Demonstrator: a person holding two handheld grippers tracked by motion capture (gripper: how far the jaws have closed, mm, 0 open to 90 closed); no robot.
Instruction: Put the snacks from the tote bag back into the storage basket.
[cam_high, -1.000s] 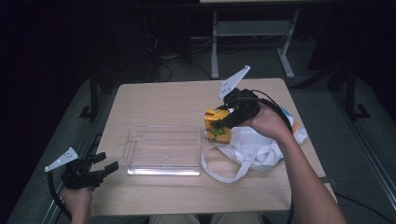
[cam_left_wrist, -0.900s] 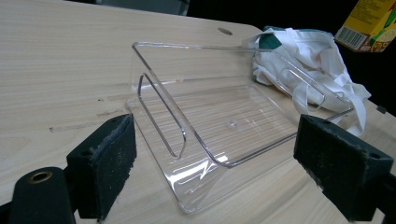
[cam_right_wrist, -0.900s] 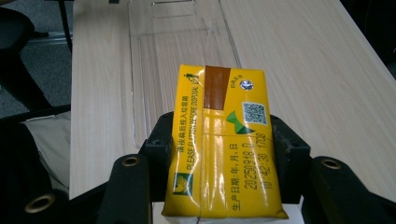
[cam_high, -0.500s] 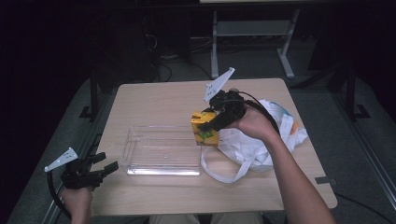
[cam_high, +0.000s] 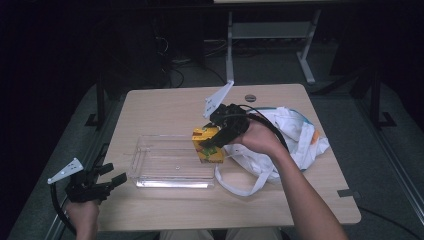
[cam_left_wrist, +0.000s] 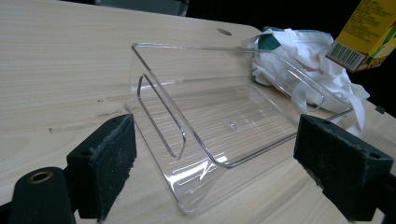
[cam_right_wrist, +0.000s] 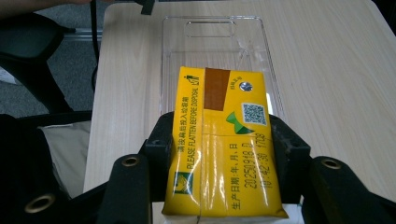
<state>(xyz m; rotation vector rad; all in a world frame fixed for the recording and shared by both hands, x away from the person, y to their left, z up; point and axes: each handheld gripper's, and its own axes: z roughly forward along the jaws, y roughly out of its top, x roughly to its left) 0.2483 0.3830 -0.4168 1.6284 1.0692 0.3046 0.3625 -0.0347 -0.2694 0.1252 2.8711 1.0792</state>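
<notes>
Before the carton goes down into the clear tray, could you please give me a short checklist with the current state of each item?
1. Right gripper clamped on both sides of the yellow drink carton: ok.
2. Carton above the clear tray, at its right end: ok.
3. Tray interior free of other items: ok.
4. Left gripper open and off the tray: ok.
5. White bag strap outside the tray wall: ok.
6. Carton bottom level for landing: cannot tell.

A pale wood-grain counter (cam_high: 165, 107) stands on a grey carpeted floor (cam_high: 395, 150) in a dim room. Beyond the counter, a white metal table frame (cam_high: 270, 35) rises, with dark cables (cam_high: 172, 70) on the floor to its left.
</notes>
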